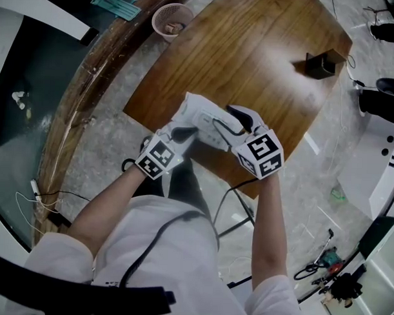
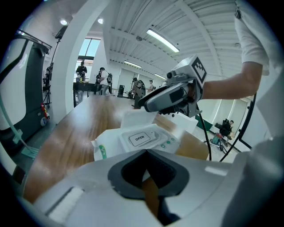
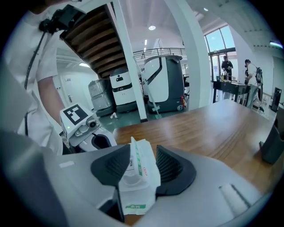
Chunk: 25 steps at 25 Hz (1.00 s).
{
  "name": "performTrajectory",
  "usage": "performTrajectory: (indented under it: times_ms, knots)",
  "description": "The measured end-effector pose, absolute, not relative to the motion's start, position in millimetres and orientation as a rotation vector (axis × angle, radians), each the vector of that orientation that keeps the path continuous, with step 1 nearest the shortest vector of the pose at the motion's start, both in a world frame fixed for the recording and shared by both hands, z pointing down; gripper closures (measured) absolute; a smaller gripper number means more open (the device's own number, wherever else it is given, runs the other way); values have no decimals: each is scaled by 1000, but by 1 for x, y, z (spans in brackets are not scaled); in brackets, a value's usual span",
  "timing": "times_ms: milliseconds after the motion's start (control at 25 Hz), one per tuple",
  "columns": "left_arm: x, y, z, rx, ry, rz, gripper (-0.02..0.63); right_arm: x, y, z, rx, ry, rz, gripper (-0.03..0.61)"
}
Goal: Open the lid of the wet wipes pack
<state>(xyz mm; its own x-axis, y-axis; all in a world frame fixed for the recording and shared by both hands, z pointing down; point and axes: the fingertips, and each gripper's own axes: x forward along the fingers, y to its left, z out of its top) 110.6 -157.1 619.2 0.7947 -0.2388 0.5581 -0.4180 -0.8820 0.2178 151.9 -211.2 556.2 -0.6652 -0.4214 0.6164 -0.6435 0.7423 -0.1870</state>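
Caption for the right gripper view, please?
Right tongs grip the wet wipes pack edge-on, wooden table beyond.

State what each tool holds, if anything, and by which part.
Both hold the wet wipes pack: the left tool pinches its near end seam, and the right tool appears to clamp the opposite end.

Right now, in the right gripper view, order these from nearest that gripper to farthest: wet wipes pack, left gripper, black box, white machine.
1. wet wipes pack, between the jaws.
2. left gripper, to the left, just behind the pack.
3. black box, on the table, at the right edge.
4. white machine, beyond the table's far end.
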Motion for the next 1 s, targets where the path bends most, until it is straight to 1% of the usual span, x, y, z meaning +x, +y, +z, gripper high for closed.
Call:
performTrajectory:
  times_ms: [40,80,360,600,1000]
  knots:
    - [111,-157,619,2653,-501,762,609,155,-215,554,823,-2385,511,421]
    - [111,-157,619,2653,-501,763,609,158,-218,554,840,-2381,497,452]
    - [110,-158,619,2649,-501,769,609,171,-230,563,906,-2367,519,459]
    - [107,-157,615,2638,-507,767,609,185,-236,581,978,-2379,682,465]
    - [105,-172,576,2674,-577,653,609,196,-243,604,1052,-2374,874,466]
